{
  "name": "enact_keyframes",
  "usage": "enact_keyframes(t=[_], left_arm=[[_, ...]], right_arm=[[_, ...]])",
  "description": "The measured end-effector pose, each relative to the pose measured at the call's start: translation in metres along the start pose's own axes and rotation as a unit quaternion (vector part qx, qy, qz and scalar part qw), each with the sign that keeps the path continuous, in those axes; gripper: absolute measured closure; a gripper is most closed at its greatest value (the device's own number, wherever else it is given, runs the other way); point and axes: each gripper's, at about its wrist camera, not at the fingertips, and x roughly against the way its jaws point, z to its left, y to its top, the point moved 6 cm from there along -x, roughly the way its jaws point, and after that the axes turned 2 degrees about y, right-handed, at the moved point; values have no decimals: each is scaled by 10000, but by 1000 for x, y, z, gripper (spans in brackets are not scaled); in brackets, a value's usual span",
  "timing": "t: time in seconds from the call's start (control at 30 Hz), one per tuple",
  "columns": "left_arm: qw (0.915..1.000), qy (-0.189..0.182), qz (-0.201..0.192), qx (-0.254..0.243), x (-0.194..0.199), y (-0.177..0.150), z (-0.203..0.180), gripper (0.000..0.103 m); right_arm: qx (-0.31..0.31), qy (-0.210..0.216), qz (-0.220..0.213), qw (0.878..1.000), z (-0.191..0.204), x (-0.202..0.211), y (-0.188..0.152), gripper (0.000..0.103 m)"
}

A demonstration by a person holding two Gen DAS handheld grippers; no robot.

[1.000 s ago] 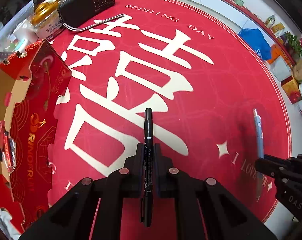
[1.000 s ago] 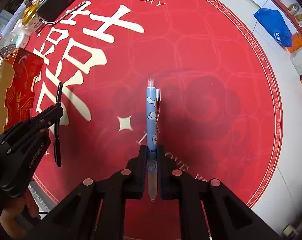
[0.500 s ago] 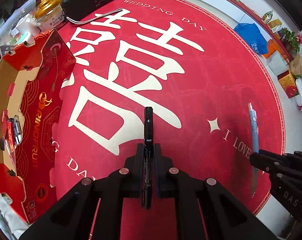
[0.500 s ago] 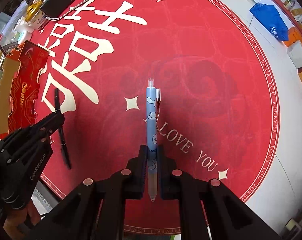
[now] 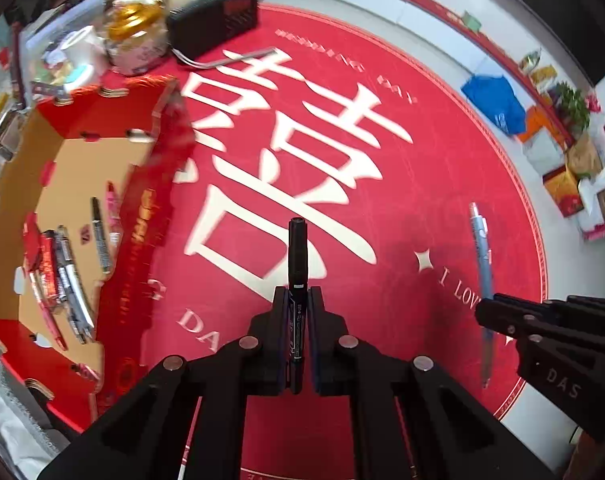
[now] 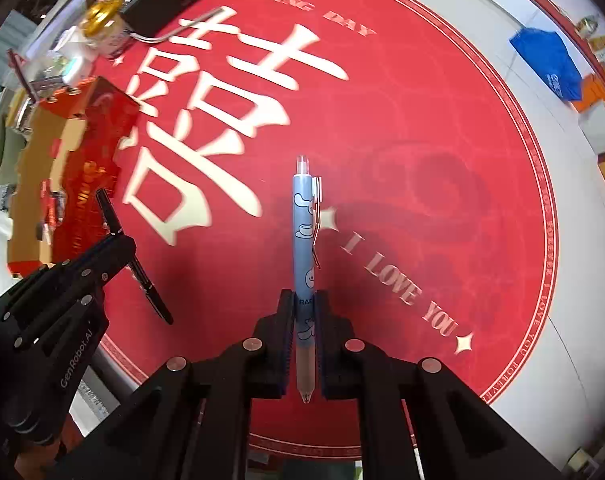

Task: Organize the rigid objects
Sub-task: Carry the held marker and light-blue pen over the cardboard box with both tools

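Note:
My left gripper [image 5: 297, 300] is shut on a black marker [image 5: 297, 256], which points away from me above the round red mat [image 5: 422, 168]. My right gripper [image 6: 305, 300] is shut on a light blue patterned pen [image 6: 304, 232] with a metal clip. In the left wrist view the right gripper [image 5: 486, 312] and the blue pen [image 5: 482, 256] show at the right. The right wrist view has the left gripper [image 6: 122, 240] with the black marker [image 6: 138, 268] at the left. An open red cardboard box [image 5: 142, 120] at the left holds several pens [image 5: 70, 280].
A black radio [image 5: 218, 20] with a metal handle, a gold-lidded jar [image 5: 134, 40] and small clutter stand beyond the box. A blue bag [image 5: 494, 104] and gift boxes [image 5: 566, 184] lie on the white floor past the mat's right edge.
Both grippers have risen with their pens still held, so the mat looks further away. The left wrist view now takes in the red box's inside and the pens in it.

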Motion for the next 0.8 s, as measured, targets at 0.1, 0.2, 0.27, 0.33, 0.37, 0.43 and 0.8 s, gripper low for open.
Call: enact_keyframes(t=[0.1, 0.2, 0.27, 0.33, 0.37, 0.43, 0.8], left_arm=[[9997, 1, -152, 184, 14, 4, 18, 94], [9985, 55, -318, 445, 30, 9, 43, 94], [9969, 110, -405, 666, 39, 12, 63, 94], [9948, 211, -500, 861, 47, 15, 84, 94], [9934, 269, -544, 976, 51, 16, 97, 94], [9904, 392, -604, 1182, 57, 16, 121, 94], [9683, 881, -670, 2240, 64, -5, 226, 94]], right_arm=[[193, 57, -91, 9998, 24, 6, 10, 92], [446, 121, -193, 9987, 55, 10, 22, 92], [586, 206, -241, 9978, 76, 13, 29, 92], [778, 271, -290, 9962, 100, 15, 35, 92], [897, 302, -307, 9950, 113, 15, 38, 92], [1092, 395, -318, 9927, 139, 15, 43, 92], [1903, 877, -310, 9773, 269, 7, 59, 92]])
